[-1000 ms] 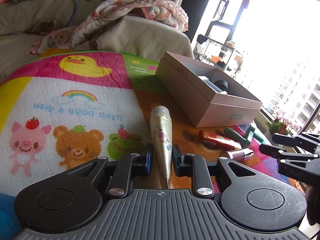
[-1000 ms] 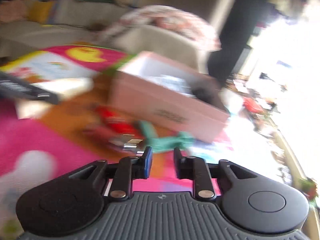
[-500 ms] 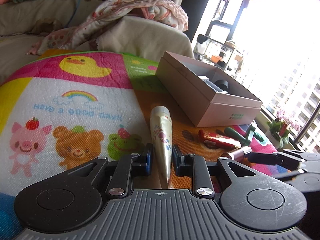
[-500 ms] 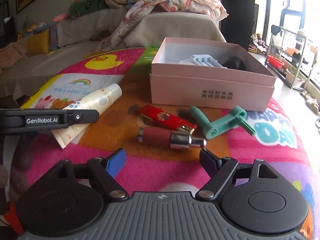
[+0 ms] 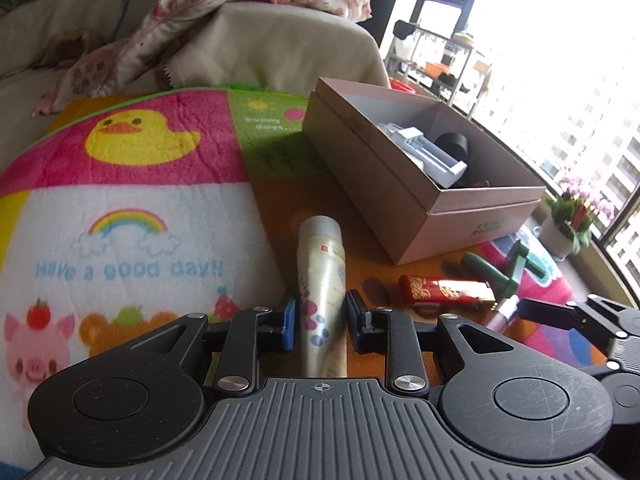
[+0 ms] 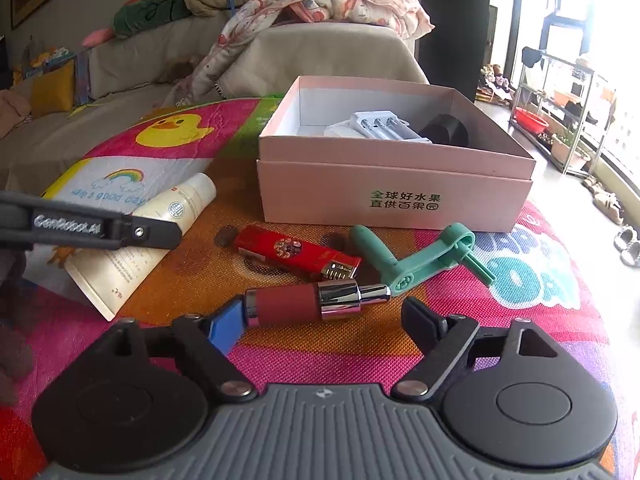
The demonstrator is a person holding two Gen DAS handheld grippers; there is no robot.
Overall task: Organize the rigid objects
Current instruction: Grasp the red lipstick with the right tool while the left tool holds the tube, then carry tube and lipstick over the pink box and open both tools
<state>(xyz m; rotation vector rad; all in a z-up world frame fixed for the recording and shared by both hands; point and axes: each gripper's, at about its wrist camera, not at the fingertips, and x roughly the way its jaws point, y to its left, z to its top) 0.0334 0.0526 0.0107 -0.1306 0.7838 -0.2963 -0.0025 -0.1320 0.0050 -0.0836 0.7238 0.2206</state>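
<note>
My left gripper grips a cream tube by its flat end. Its jaws are opening a little, with the pads still against the tube's sides. In the right wrist view the tube slants over the mat under a left finger. My right gripper is low over the mat, its jaws opening wide. A maroon and chrome cylinder lies crosswise between its fingertips, ungripped. A red lighter and a green crank handle lie just beyond. Behind them is an open pink box.
The box holds a white holder and a black round part. A colourful play mat covers the surface. A sofa with a blanket stands behind. A potted plant and a metal rack stand by the window on the right.
The right gripper went from shut to wide open and settled low around the maroon cylinder. The left gripper moved toward the box with the tube, and its jaws parted slightly.
</note>
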